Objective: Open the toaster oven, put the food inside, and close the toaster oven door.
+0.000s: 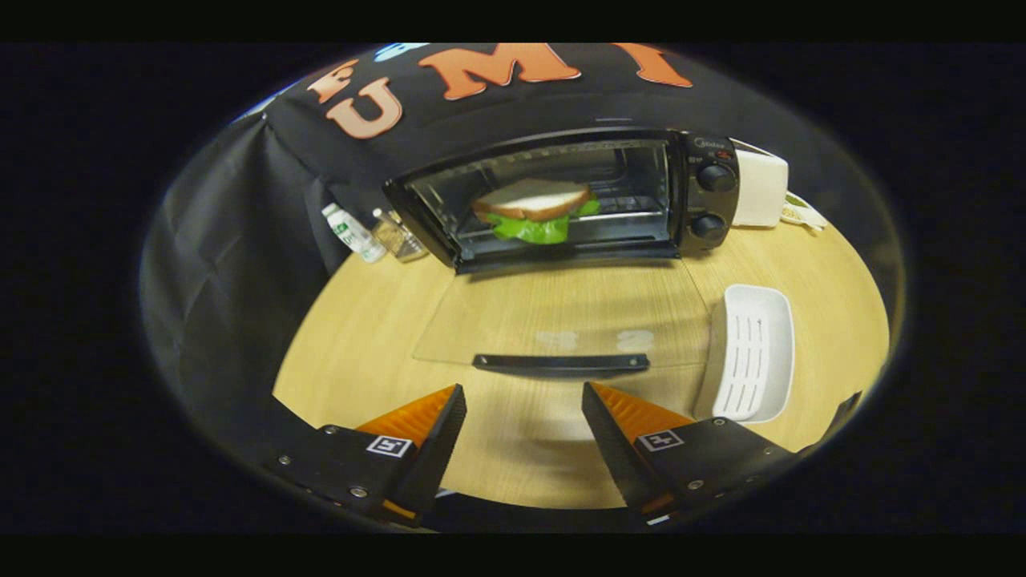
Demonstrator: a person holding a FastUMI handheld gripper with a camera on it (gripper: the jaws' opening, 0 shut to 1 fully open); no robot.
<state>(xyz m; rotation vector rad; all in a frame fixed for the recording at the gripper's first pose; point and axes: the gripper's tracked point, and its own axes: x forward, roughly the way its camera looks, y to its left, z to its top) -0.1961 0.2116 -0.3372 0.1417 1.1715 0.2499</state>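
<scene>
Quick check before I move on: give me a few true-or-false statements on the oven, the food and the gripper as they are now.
1. The toaster oven door is folded down flat. True.
2. The sandwich sits in the white tray. False: it lies inside the oven; the tray holds nothing.
3. The gripper is shut on the door handle. False: its fingers are open, with the handle just ahead of them.
4. The tray stands on the wooden table beside the door. True.
</scene>
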